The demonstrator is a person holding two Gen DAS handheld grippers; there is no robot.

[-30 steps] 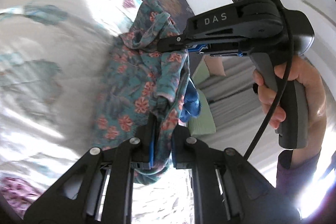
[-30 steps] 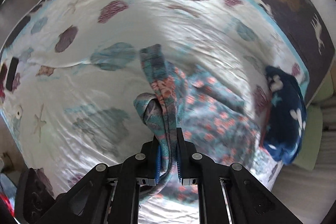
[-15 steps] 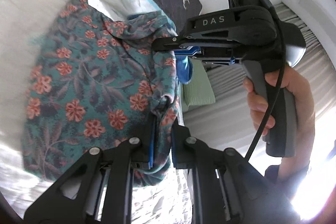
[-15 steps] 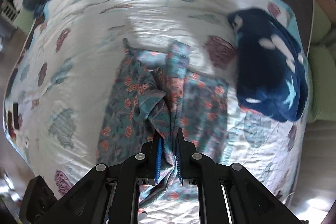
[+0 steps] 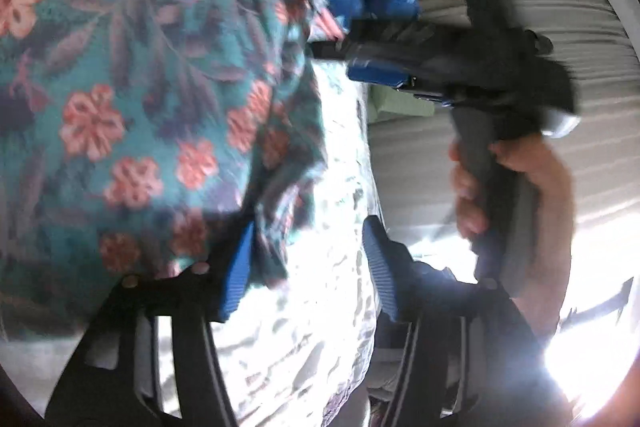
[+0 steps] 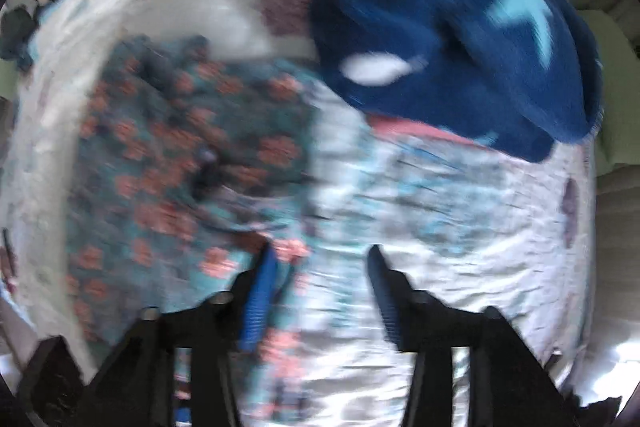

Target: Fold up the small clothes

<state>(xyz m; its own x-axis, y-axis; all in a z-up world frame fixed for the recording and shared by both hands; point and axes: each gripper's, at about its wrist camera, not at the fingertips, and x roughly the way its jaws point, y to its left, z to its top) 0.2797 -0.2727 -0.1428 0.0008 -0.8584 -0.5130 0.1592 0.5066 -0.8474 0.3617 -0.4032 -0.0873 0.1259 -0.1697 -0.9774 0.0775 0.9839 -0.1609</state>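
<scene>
On the bedspread, both grippers gape over blurred teal floral cloth; fuzzy navy garment behind.

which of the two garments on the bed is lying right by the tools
The teal floral garment: its edge lies beside the left finger of both open tools, left and right. The dark blue garment lies farther off.

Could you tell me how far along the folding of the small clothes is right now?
Done: the floral garment lies on the bedspread, let go by both the left gripper and right gripper, jaws apart. In hand: nothing; blur hides how neat it is. Left: the dark blue garment sits bunched and unfolded.
</scene>
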